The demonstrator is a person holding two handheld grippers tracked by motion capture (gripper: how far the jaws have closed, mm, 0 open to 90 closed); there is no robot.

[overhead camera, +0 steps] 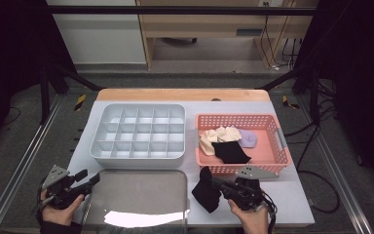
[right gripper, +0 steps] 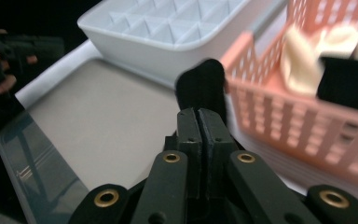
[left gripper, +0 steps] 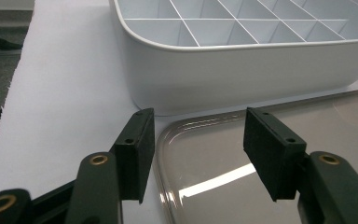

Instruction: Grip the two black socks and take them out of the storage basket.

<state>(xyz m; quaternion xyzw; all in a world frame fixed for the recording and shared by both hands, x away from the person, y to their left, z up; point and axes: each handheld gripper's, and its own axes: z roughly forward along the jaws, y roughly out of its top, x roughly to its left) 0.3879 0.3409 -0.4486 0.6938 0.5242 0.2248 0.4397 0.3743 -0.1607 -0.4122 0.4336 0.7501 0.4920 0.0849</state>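
right hand-held gripper (overhead camera: 218,186), lower right: jaws clamped on black sock (overhead camera: 205,190), hung beside metal tray (overhead camera: 141,187), likely for laying flat | left hand-held gripper (overhead camera: 91,179), lower left: jaws apart, empty, waiting | behind: white divider box (overhead camera: 139,131), pink basket (overhead camera: 243,165) with remaining socks

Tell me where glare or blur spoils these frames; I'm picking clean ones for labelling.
High view: a white glare band blows out the near edge of the metal tray. Left gripper view: sharp, with a streak of reflected light on the tray. Right gripper view: the pink basket and black cloth are smeared by motion.
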